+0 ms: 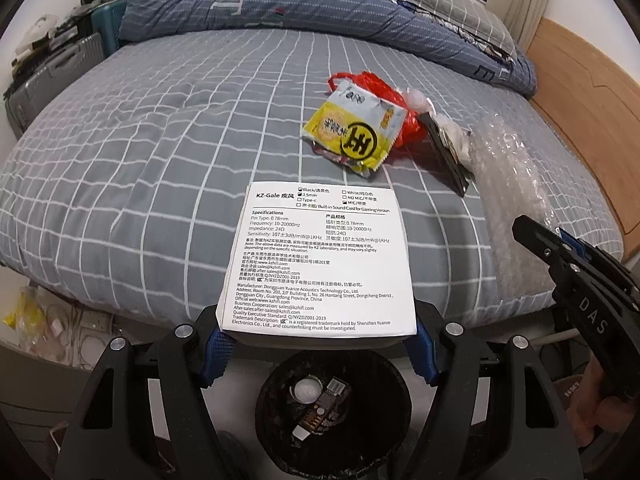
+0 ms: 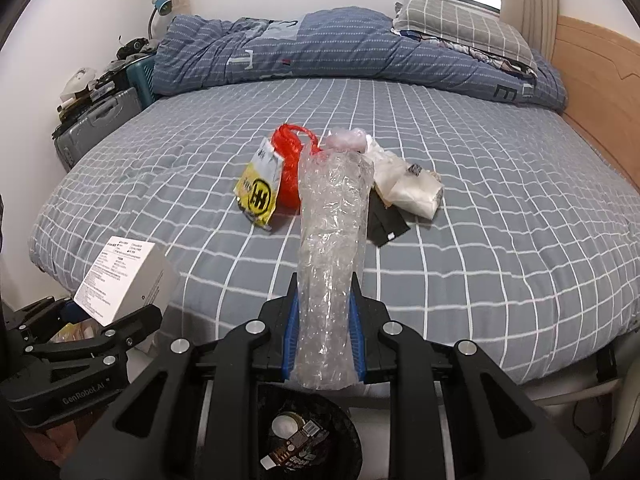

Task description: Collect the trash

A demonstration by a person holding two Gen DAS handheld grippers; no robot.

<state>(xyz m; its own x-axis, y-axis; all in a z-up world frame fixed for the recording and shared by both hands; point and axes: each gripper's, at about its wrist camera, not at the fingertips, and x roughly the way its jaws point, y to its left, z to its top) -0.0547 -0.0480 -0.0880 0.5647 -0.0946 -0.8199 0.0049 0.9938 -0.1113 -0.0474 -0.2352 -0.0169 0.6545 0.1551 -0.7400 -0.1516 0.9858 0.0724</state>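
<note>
Grey checked bedding covers the bed (image 2: 480,240), the largest thing in both views, with a blue striped quilt (image 2: 320,52) bunched along its far side and a checked pillow (image 2: 460,28) by the wooden headboard (image 2: 592,80). A grey suitcase (image 2: 96,128) stands at the bed's far left corner.

Below the near edge of the bed sits a black-lined trash bin (image 1: 400,392); inside it lie a round white piece and a dark wrapper with printed markings.

Loose trash lies in a heap near the middle of the bed: a red plastic bag (image 2: 290,168), a yellow snack packet (image 1: 348,128) resting against it, a crumpled white bag (image 2: 412,188) and a flat black packet (image 2: 386,224) partly under that.

The left gripper (image 1: 316,354) has its blue pads set wide apart, pressing on the two sides of a white printed box (image 1: 316,260), which is held just above the bin's mouth at the bed edge.

The right gripper (image 2: 324,340) has its fingers drawn close, pinching a roll of clear bubble wrap (image 2: 332,232) near its lower end; the roll sticks forward over the bed, its near end over the bin.
</note>
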